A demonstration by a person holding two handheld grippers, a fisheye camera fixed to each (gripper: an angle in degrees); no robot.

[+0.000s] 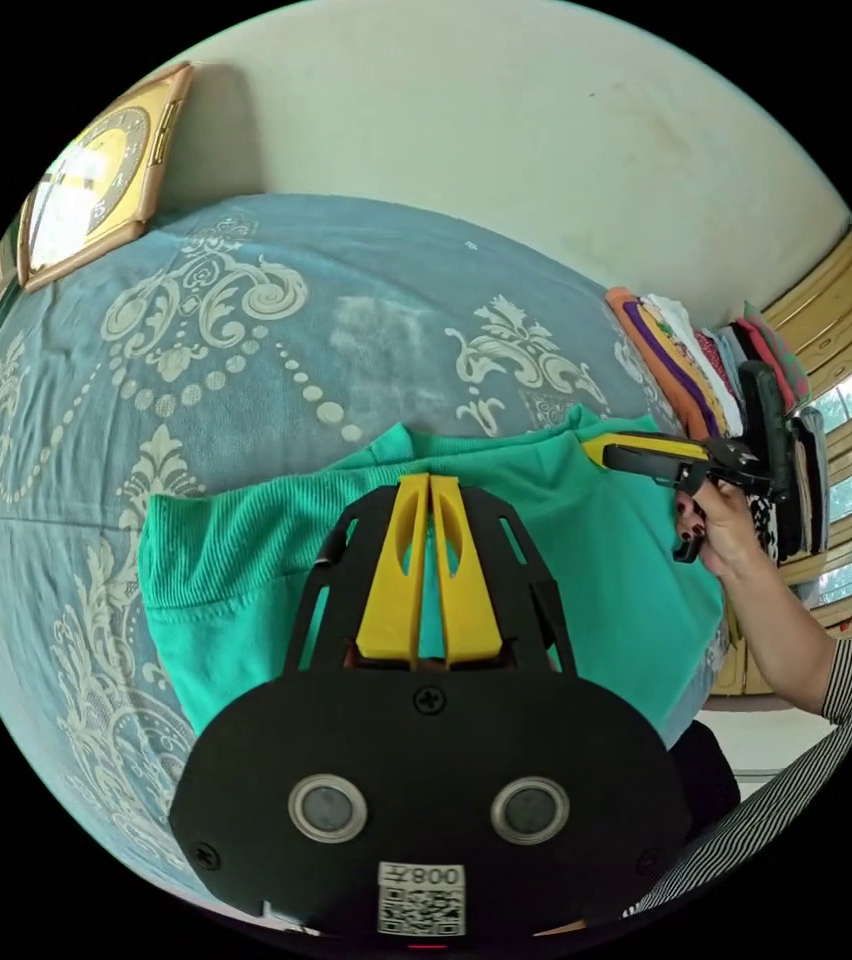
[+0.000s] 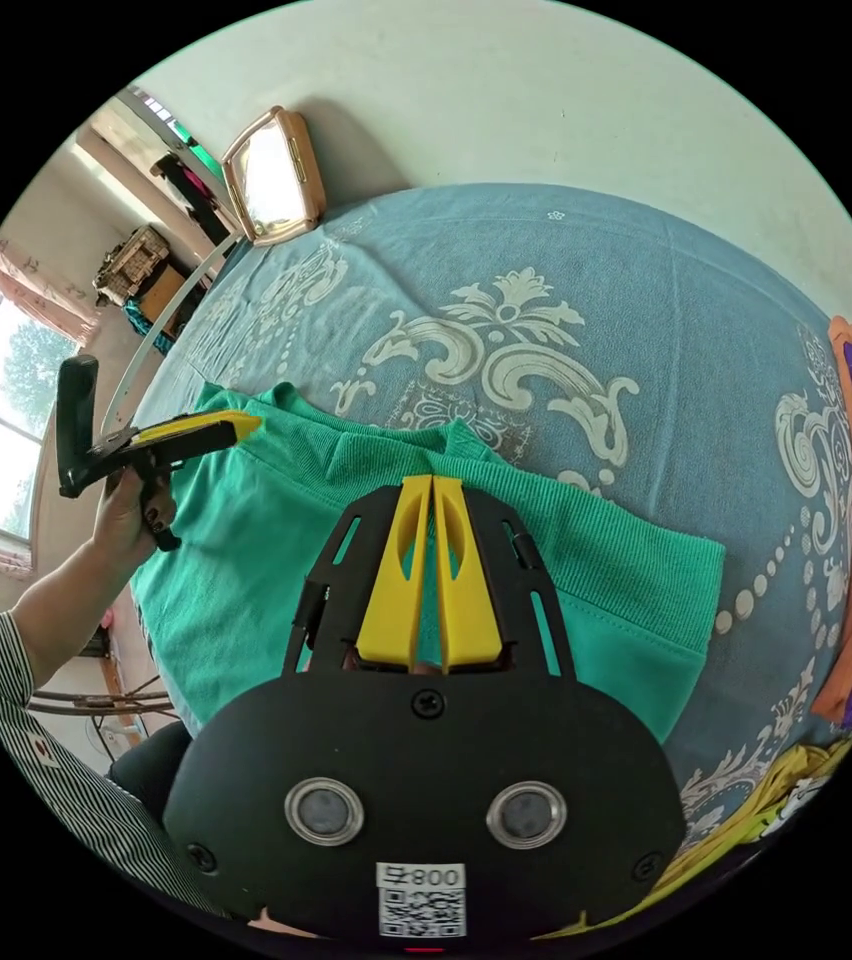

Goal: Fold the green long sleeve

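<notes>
In the left gripper view, the left gripper (image 1: 429, 480) is hanging over the green long sleeve (image 1: 246, 580), its two yellow jaws pressed together with nothing caught between them. The shirt is lying already folded into a compact block on the blue patterned bedspread (image 1: 346, 330), near the person's edge of the bed. The right gripper (image 1: 596, 450) is coming in from the side in the person's hand (image 1: 721, 525), its yellow tip sitting at the far corner of the shirt; whether it is pinching cloth there is too hard to tell from this angle. A stack of folded clothes (image 1: 696, 360) is sitting just beyond it, and a framed clock (image 1: 96, 170) is leaning on the wall.

In the right gripper view, the right gripper (image 2: 431, 482) is showing its jaws closed on nothing, poised over the shirt (image 2: 596, 590). The left gripper (image 2: 241, 425) is reaching in with its tip at the shirt's other far corner, also looking shut and empty.

The risk from here is probably a sloppy final fold: with neither gripper clearly gripping, a pinch could catch only the top layer, peeling the block open. A drag could also bunch the ribbed hem or shove the shirt off the near edge.
</notes>
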